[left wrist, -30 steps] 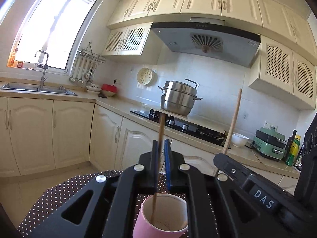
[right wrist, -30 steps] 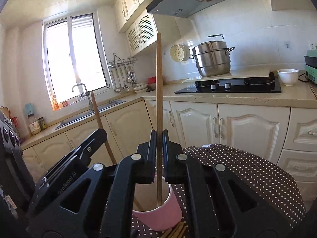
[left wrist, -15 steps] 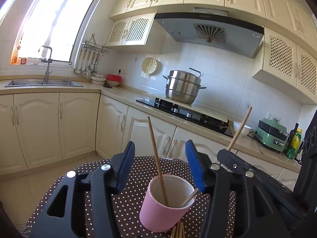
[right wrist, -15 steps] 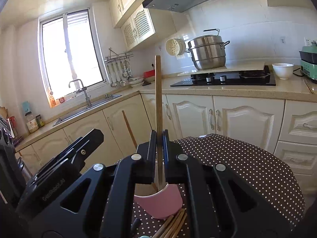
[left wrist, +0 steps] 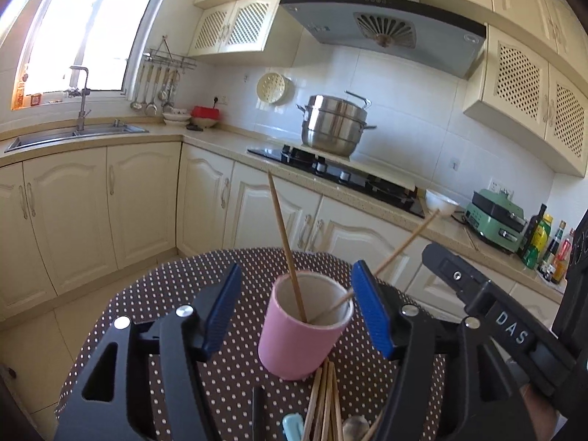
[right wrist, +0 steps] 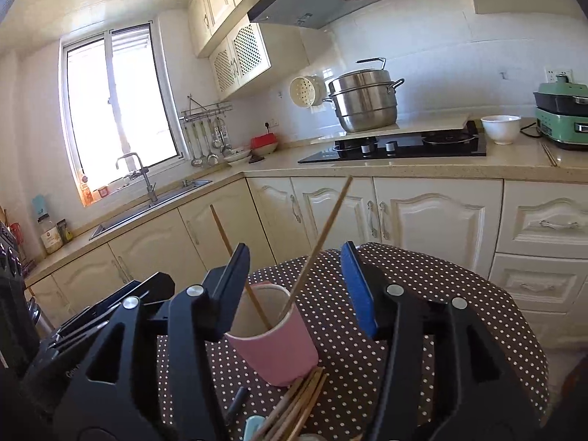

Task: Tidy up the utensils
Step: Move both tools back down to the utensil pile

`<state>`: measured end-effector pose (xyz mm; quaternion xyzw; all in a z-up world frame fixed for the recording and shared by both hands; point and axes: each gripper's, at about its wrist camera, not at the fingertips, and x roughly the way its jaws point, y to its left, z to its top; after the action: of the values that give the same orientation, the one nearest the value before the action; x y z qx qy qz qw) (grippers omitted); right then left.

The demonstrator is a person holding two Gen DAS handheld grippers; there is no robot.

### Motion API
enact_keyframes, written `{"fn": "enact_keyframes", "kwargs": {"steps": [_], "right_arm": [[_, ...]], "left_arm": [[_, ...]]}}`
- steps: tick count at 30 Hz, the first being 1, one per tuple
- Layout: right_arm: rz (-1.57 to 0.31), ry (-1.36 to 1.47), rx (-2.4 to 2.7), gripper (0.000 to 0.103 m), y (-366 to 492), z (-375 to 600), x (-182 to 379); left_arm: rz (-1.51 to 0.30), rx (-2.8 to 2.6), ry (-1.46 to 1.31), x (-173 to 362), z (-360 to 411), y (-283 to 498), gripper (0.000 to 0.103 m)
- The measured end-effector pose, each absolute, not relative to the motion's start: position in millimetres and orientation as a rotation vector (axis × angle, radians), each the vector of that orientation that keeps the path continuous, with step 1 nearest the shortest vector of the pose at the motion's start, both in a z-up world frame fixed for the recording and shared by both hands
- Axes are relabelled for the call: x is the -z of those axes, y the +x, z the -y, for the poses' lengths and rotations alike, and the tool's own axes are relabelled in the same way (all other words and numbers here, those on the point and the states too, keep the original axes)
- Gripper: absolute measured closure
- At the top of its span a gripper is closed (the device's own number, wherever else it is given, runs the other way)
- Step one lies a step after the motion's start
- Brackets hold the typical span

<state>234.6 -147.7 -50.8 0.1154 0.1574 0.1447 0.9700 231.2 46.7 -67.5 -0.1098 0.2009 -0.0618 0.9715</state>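
A pink cup (left wrist: pixel 299 334) stands upright on the brown polka-dot table (left wrist: pixel 176 283); it also shows in the right wrist view (right wrist: pixel 273 341). Two wooden chopsticks lean inside it: one (left wrist: pixel 284 239) tilts left, the other (left wrist: pixel 389 257) tilts right. In the right wrist view they show as one (right wrist: pixel 235 257) and the other (right wrist: pixel 323 235). My left gripper (left wrist: pixel 296 305) is open and empty, its jaws either side of the cup. My right gripper (right wrist: pixel 294 286) is open and empty, likewise around the cup. More chopsticks (left wrist: pixel 325 400) lie loose in front of the cup.
A light-blue handled utensil (left wrist: pixel 292 424) and a dark pen-like item (right wrist: pixel 235 404) lie by the loose chopsticks (right wrist: pixel 294 404). Beyond the table stand kitchen cabinets, a hob with a steel pot (left wrist: pixel 336 125), a sink (left wrist: pixel 73 134) and a white bowl (right wrist: pixel 499 128).
Both grippers let go of their chopsticks, which now lean in the cup. The left opened first, the right within the last half second. Both pulled back and lower.
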Motion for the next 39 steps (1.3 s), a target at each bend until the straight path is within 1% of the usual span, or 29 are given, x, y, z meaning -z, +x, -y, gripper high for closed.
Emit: {"fn": "enact_keyframes", "kwargs": {"steps": [2,7,13,14,15,16,18,20,23,29,30,31,32,33,35,39], "right_arm": [[-0.329,0.231,-0.278,0.051,229.3,153.6,54.5],[-0.395,0.219,-0.248,0.051,216.8,169.1,72.1],[-0.525,0.222,-0.231,0.051,206.5,182.8,99.0],[-0.553,0.222,-0.232,0.051,205.3,184.1,104.2],[-0.571,0.226,-0.235,0.051,204.1,185.3,107.5],[-0.591,0.231,-0.237,0.051,202.5,186.8,112.2],[-0.634,0.243,-0.243,0.051,200.0,189.1,121.6],[-0.668,0.255,-0.252,0.051,197.8,190.6,129.1],[-0.718,0.281,-0.263,0.051,196.3,191.7,138.9],[-0.775,0.301,-0.279,0.051,193.3,190.1,151.2],[-0.779,0.303,-0.281,0.051,193.4,189.8,151.6],[-0.788,0.31,-0.286,0.051,194.1,190.2,152.6],[-0.797,0.32,-0.29,0.051,195.3,191.1,153.6],[-0.803,0.325,-0.291,0.051,194.9,193.7,155.5],[-0.825,0.338,-0.295,0.051,196.9,193.5,158.5],[-0.87,0.362,-0.303,0.051,202.5,188.8,164.1]], "left_arm": [[-0.456,0.149,-0.213,72.0,-43.9,230.5,0.041],[-0.683,0.221,-0.181,97.8,-29.3,235.9,0.041],[-0.886,0.256,-0.141,131.7,-8.4,241.6,0.042],[-0.91,0.262,-0.132,136.1,-5.4,242.3,0.051],[-0.946,0.271,-0.12,142.6,-0.8,242.8,0.056],[-0.974,0.277,-0.116,147.6,2.2,243.2,0.057],[-1.027,0.291,-0.12,158.9,7.2,243.0,0.064],[-1.064,0.286,-0.118,167.3,10.1,242.7,0.068],[-1.094,0.294,-0.12,175.5,14.4,243.2,0.07],[-1.121,0.295,-0.127,188.9,17.3,247.3,0.07],[-1.121,0.297,-0.13,189.7,17.2,247.4,0.072],[-1.117,0.293,-0.132,189.9,17.4,247.5,0.076],[-1.114,0.291,-0.132,189.7,17.8,247.2,0.084],[-1.113,0.293,-0.132,190.0,18.0,247.3,0.089],[-1.118,0.303,-0.136,189.1,17.9,248.3,0.091],[-1.117,0.301,-0.141,186.6,18.8,247.9,0.091]]}}
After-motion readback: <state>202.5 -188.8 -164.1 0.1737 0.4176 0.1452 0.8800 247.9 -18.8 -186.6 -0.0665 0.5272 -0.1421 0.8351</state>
